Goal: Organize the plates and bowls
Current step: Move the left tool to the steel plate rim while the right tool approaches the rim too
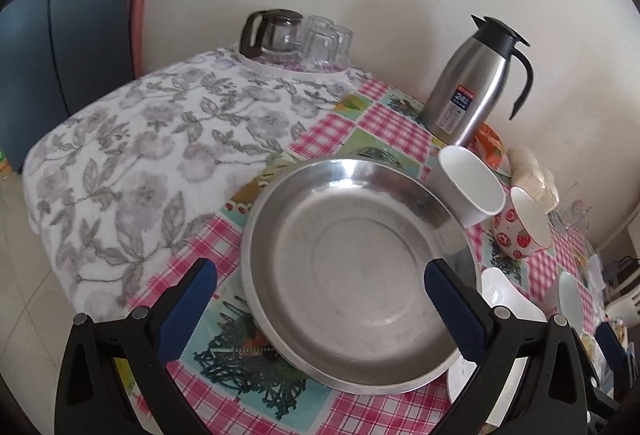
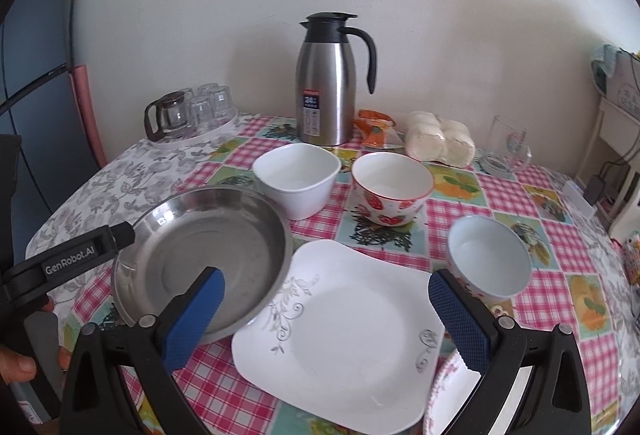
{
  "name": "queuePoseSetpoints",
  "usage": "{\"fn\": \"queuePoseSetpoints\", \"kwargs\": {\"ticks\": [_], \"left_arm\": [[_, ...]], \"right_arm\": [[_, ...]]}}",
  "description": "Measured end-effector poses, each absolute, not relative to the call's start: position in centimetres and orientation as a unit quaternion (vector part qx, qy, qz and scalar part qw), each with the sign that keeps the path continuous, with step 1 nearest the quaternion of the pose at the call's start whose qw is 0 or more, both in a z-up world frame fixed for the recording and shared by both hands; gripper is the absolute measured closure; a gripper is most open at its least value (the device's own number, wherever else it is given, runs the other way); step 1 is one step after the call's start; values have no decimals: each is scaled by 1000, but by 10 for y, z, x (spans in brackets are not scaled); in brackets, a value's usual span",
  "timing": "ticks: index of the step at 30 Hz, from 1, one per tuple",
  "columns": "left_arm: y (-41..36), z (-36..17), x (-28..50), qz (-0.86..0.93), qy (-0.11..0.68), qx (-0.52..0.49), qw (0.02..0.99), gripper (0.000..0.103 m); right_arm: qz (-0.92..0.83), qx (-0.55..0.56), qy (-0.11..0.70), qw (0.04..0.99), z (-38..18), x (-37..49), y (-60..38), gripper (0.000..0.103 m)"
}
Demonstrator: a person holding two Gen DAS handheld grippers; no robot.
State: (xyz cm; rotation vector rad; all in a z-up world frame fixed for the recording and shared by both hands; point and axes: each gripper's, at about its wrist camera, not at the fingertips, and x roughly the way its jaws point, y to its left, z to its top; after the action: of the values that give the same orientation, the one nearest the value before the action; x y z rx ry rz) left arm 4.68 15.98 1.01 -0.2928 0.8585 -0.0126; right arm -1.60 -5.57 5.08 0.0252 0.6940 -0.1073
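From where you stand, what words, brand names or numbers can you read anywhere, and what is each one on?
"GenRobot.AI": on the side of the left gripper, seen from the right wrist.
"24": large number on the blue label of the steel thermos; the smaller print on that label is too small to read.
Sticker on the blue cabinet at upper left: blurred, unreadable.
Box at far right: markings too blurred to read.

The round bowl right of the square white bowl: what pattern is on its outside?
Red strawberries on white, with a red rim, on the strawberry bowl; clearest in the right wrist view.

Floral-rimmed plate [image 2: 448, 395], perhaps round, is mostly hidden.
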Motion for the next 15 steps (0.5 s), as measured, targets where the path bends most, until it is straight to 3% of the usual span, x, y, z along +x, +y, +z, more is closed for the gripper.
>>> {"fn": "queuePoseSetpoints", "kwargs": {"ticks": [15], "left_arm": [[186, -29, 68, -21, 485, -203, 850, 0]], "right_arm": [[-8, -31, 372, 928, 30, 32, -25, 0]]}}
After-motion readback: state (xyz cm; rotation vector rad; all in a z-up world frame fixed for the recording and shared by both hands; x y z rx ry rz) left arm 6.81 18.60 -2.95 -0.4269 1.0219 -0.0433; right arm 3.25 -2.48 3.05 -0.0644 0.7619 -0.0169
